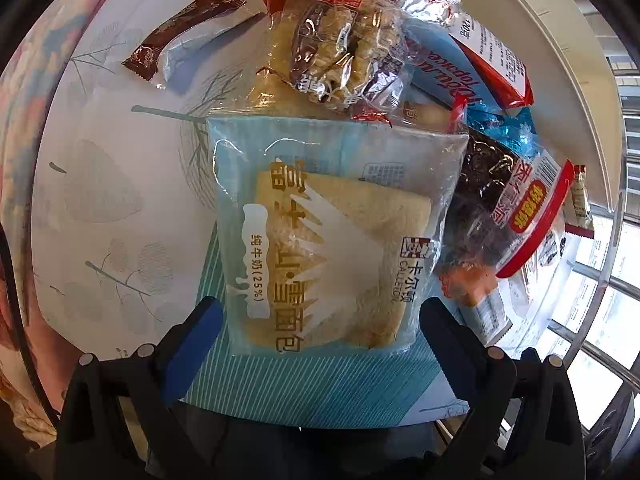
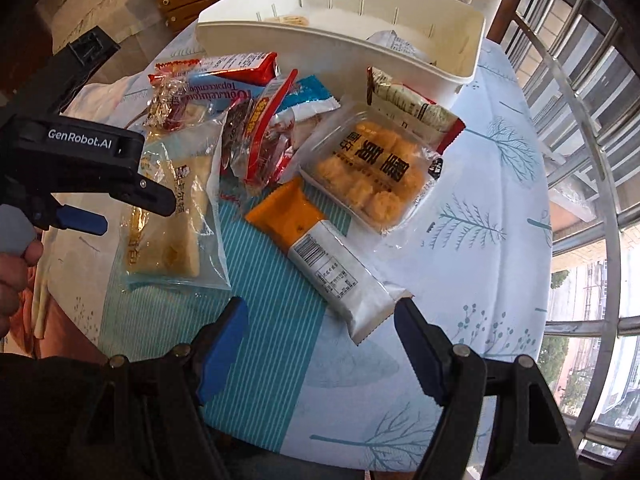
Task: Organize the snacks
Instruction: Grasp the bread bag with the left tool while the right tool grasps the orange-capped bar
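White tablecloth (image 2: 460,208) with teal trees; orange-and-white snack bar (image 2: 320,256); cream bin (image 2: 340,52).

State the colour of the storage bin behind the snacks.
Cream-white storage bin, clearest in the right wrist view.

Right claw (image 2: 320,344) open, seemingly just above the orange-white snack bar (image 2: 324,256).

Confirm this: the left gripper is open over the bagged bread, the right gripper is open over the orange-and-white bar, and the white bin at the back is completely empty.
Not quite: the white bin is not empty. The right wrist view shows a packet inside it. The left gripper over the bagged bread and the right gripper over the orange-and-white bar are correct.
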Tool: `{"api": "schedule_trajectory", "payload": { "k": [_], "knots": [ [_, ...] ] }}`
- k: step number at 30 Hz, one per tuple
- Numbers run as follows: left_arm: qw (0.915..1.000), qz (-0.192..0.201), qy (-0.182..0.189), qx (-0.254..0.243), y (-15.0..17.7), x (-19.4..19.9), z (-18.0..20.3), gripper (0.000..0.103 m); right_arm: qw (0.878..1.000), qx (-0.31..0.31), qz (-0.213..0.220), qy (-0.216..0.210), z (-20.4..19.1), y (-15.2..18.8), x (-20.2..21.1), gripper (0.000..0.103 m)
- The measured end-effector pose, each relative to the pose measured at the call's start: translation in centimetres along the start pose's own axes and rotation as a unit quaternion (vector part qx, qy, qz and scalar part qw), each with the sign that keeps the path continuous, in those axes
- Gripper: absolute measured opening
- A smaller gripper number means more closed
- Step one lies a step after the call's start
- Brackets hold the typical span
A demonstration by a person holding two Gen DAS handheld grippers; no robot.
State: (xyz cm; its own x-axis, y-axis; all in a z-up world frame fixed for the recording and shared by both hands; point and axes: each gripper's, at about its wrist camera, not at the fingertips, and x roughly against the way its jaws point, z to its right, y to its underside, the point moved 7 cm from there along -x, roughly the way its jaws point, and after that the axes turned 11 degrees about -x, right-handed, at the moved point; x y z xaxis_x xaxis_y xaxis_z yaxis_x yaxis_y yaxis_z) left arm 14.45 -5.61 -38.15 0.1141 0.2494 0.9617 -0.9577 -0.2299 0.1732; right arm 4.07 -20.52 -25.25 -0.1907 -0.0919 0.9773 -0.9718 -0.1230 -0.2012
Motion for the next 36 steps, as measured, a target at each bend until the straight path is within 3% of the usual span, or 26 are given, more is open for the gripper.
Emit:
{"api": "schedule_trajectory", "payload": {
  "k": [7, 18, 24, 29, 36],
  "knots": [
    [0.9998, -0.009, -0.011, 0.018, -1.0, -2.9, 1.3, 0.102, 0.999, 0.03, -0.013, -0.008, 0.6, -0.2, -2.7, 0.076],
    [0.9982, -0.017, -0.057, 0.01, -2.2, -6.0, 3.0, 0.103, 0.998, 0.049, -0.022, -0.029, 1.2, -0.1, -5.2, 0.076],
    [0.9976, -0.02, -0.064, 0.012, -3.0, -6.9, 2.7, 0.103, 0.998, 0.047, -0.012, -0.043, 1.7, -0.7, -5.5, 0.075],
    [0.998, -0.019, -0.06, 0.01, -3.0, -7.0, 2.2, 0.103, 0.999, 0.035, -0.005, -0.034, 2.5, -2.1, -5.4, 0.06],
    [0.9983, -0.015, -0.056, 0.004, -2.2, -5.6, 0.4, 0.095, 0.998, 0.045, -0.009, -0.04, 3.2, -2.2, -5.2, 0.052]
  ]
}}
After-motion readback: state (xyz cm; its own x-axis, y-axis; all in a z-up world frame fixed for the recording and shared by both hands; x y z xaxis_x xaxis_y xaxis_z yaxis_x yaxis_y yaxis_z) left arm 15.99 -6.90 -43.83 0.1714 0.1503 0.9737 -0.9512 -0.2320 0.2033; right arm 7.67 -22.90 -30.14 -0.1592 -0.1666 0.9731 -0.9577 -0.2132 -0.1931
